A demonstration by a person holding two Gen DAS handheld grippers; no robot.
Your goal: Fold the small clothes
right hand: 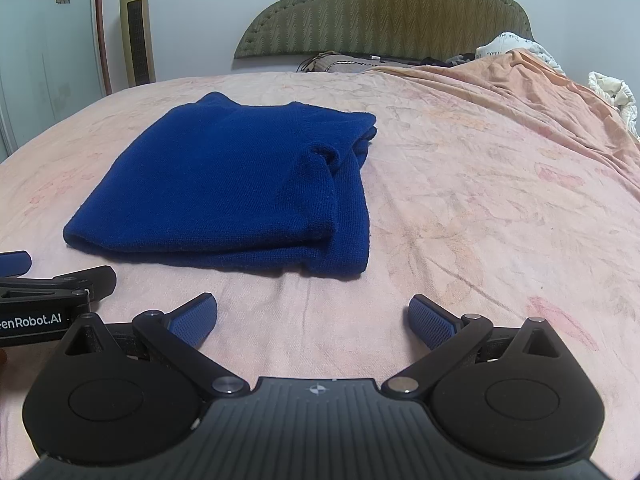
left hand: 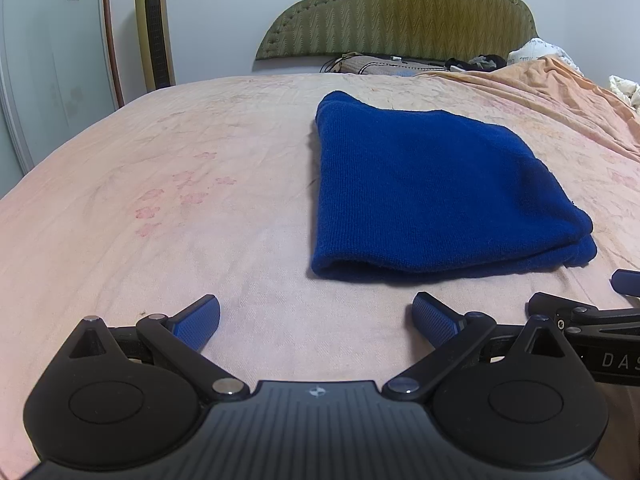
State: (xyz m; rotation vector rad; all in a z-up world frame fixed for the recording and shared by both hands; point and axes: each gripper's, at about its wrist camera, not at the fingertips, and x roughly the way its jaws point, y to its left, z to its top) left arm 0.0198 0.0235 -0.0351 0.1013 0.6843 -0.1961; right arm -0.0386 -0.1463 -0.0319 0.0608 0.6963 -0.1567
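Left wrist: tongs (left hand: 316, 320) spread, level, near garment (left hand: 432, 192).

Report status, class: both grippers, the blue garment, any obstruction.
Left gripper open, empty. Right gripper open, empty. Blue garment folded, flat on bedsheet, untouched. Nothing in the way.

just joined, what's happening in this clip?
A person holds two grippers over a bed to fold small clothes. A blue garment lies folded on the sheet. The left gripper and the right gripper are both open, empty, and short of the garment's near edge. Nothing is being gripped. The fold looks done or nearly so, with one layer sticking out on its right side.
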